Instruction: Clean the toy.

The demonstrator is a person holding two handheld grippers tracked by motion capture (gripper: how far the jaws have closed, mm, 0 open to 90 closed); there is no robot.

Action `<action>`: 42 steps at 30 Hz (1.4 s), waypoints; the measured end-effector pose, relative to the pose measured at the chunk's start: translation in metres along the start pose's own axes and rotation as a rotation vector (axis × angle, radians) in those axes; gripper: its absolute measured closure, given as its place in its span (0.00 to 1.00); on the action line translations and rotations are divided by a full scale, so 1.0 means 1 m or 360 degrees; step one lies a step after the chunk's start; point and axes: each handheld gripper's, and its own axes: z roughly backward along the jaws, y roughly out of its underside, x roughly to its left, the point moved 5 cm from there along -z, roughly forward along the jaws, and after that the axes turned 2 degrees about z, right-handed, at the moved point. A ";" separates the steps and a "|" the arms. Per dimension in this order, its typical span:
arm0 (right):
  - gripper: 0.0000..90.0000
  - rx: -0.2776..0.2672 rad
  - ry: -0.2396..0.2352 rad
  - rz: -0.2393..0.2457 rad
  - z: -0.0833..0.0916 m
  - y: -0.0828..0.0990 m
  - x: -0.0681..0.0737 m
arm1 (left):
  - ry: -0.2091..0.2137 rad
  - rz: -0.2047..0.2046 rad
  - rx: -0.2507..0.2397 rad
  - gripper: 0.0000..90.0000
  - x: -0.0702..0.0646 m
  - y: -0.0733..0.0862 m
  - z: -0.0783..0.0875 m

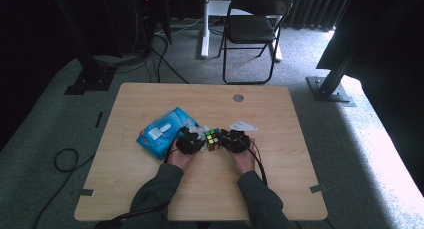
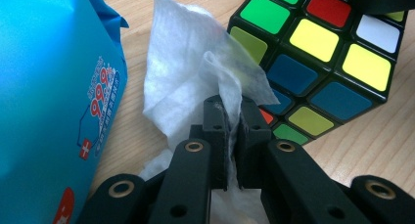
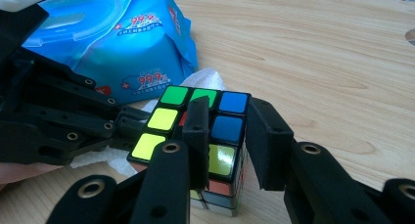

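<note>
The left gripper has its black jaws pinched tight on a crumpled white wet wipe, with the big blue plastic wipes pack at its left. Just ahead and to its right stands the multicoloured puzzle cube, which the wipe's free edge touches. The right gripper clamps that cube by one corner, steadying it, so I judge wiping falls to the left hand.

Multicoloured cube, white wipe, blue pack

Dark grey sleeves covering both forearms; left gripper and right gripper showing matte black jaws, brass-ringed pivot holes; black cable trailing.
</note>
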 end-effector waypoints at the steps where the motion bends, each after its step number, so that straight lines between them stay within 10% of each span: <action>1: 0.79 0.0000 0.0000 0.0000 0.000 0.000 0.000 | -0.0002 -0.0006 0.0002 0.94 0.000 0.000 0.000; 19: 0.79 -0.0001 0.0021 -0.0002 0.000 0.000 0.001 | 0.0062 -0.0049 -0.0195 0.94 -0.015 -0.019 0.044; 42: 0.79 -0.0006 0.0026 -0.0010 0.000 0.000 0.001 | 0.0044 -0.0006 -0.0039 0.94 -0.009 0.000 0.012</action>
